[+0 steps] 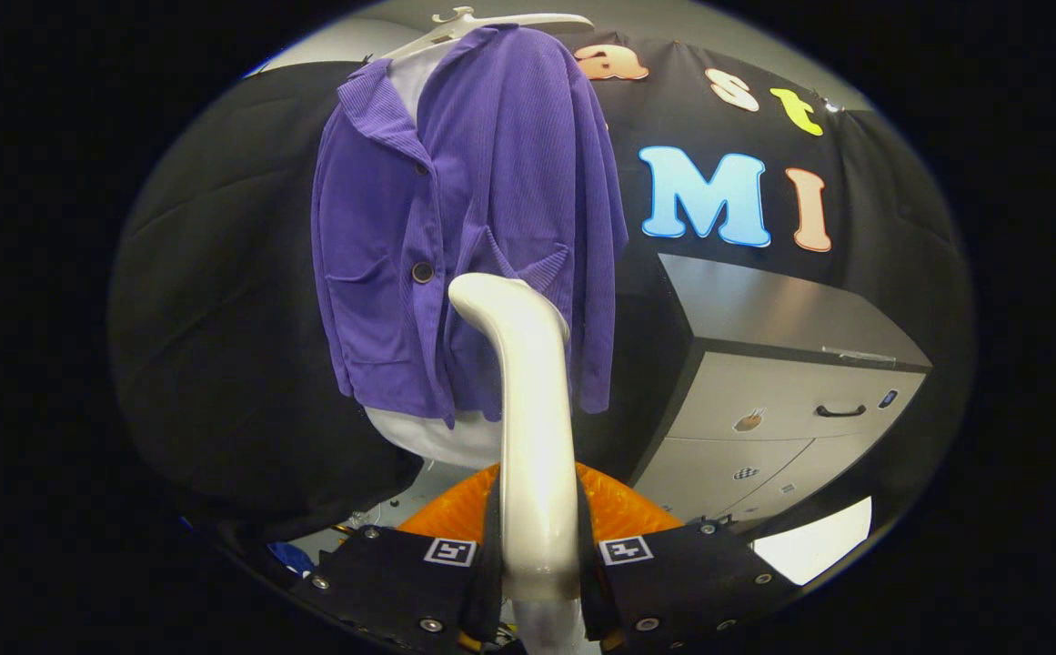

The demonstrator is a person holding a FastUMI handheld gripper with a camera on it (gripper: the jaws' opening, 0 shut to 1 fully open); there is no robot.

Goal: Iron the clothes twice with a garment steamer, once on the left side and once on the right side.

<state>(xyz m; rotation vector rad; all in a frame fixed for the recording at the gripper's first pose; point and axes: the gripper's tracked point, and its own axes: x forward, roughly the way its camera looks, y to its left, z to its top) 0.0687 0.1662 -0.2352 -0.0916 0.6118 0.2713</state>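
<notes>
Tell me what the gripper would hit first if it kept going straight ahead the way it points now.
Most likely the purple ribbed jacket on the hanger: the gripper is shut on the white steamer wand, whose head already sits in front of the fabric, though depth is unclear.

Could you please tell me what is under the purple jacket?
A white garment shows below the jacket hem and at the collar; the rest is covered. The gripper grips the steamer.

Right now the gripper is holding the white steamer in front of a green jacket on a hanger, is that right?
Not quite: the jacket is purple, not green. The gripper view shows it on a white hanger, with the gripper shut on the white steamer, whose head is up in front of the jacket.
</notes>
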